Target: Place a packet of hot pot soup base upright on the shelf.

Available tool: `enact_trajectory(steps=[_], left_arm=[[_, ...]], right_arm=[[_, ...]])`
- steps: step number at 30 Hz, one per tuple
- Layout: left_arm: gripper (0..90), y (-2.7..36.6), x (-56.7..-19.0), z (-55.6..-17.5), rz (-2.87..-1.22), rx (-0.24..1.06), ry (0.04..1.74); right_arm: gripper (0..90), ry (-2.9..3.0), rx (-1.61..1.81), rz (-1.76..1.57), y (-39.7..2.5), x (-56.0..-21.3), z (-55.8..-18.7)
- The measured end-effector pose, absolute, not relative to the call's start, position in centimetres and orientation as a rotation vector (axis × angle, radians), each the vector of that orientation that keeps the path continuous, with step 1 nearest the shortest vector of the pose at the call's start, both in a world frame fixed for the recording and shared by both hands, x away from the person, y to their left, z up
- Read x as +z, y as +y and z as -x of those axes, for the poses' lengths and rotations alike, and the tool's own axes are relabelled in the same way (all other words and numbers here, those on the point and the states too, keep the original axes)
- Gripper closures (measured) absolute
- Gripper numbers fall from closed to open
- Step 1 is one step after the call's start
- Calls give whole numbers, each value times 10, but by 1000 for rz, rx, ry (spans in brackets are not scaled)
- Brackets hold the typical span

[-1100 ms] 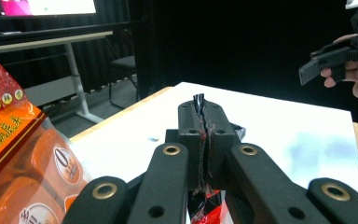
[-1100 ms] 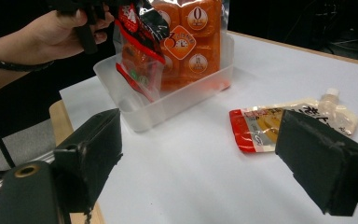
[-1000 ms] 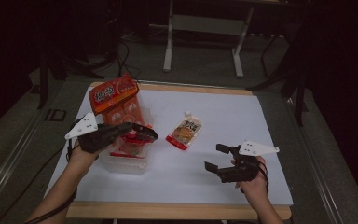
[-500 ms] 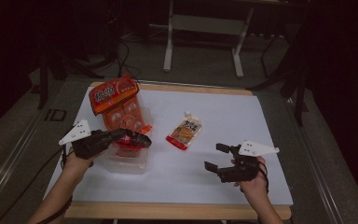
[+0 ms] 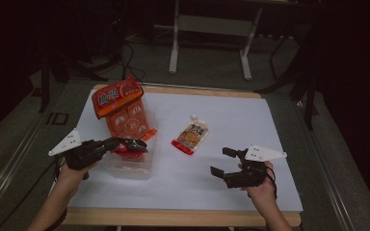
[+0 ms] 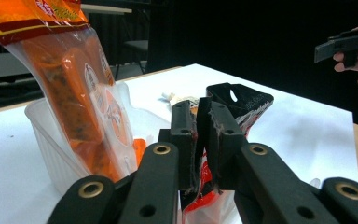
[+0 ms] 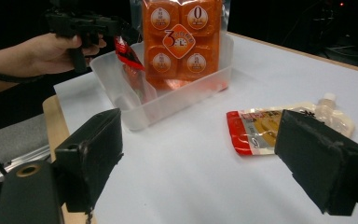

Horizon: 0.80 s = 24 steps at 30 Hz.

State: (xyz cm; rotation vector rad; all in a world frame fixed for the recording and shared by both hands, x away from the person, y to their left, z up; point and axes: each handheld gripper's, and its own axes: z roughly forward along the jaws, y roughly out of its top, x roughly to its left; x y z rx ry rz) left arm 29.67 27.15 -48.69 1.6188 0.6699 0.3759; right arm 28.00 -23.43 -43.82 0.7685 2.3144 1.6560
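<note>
The left gripper (image 5: 125, 143) is pinching a small red-and-black foil sachet (image 6: 233, 112) between closed fingers over the clear plastic tub (image 5: 131, 166), while the right gripper (image 5: 224, 163) is hovering wide open, empty, above the white table (image 5: 231, 115).

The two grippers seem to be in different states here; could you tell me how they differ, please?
The left gripper is shut on a small red-and-black packet, while the right gripper is open and holds nothing. The left gripper hangs over the clear plastic tub; the right gripper sits low over bare white table, apart from the spouted pouch. Both have black fingers.
</note>
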Motion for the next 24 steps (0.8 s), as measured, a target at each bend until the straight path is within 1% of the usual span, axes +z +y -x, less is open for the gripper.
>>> enact_trajectory(steps=[2, 7, 9, 10, 11, 14, 15, 16, 17, 18, 20, 22, 24], left_arm=[[791, 271, -485, -296, -1627, 385, 656], [721, 269, -480, -294, -1643, 393, 640], [630, 268, -476, -294, -1644, 385, 651], [610, 267, -474, -293, -1652, 396, 652], [570, 266, -472, -292, -1656, 416, 660], [429, 262, -462, -289, -1630, 406, 689], [356, 261, -459, -288, -1628, 402, 695], [315, 261, -459, -288, -1628, 402, 695], [315, 255, -452, -285, -1650, 434, 699], [186, 253, -450, -283, -1657, 437, 699], [127, 248, -447, -280, -1663, 441, 703], [88, 243, -445, -277, -1670, 465, 710], [67, 239, -442, -275, -1660, 445, 717]], right_arm=[[149, 2318, 1651, -768, -234, -438, -280], [149, 2319, 1654, -769, -234, -438, -280], [149, 2318, 1654, -772, -235, -438, -280], [149, 2316, 1653, -774, -235, -439, -280], [149, 2318, 1652, -775, -236, -439, -280], [149, 2316, 1653, -778, -237, -438, -281], [150, 2314, 1658, -777, -237, -438, -281], [150, 2314, 1658, -777, -237, -438, -281], [152, 2311, 1662, -773, -237, -438, -282], [153, 2310, 1658, -762, -237, -437, -282], [152, 2309, 1651, -748, -237, -437, -283], [149, 2308, 1628, -745, -237, -438, -283], [142, 2318, 1606, -762, -237, -438, -284]])
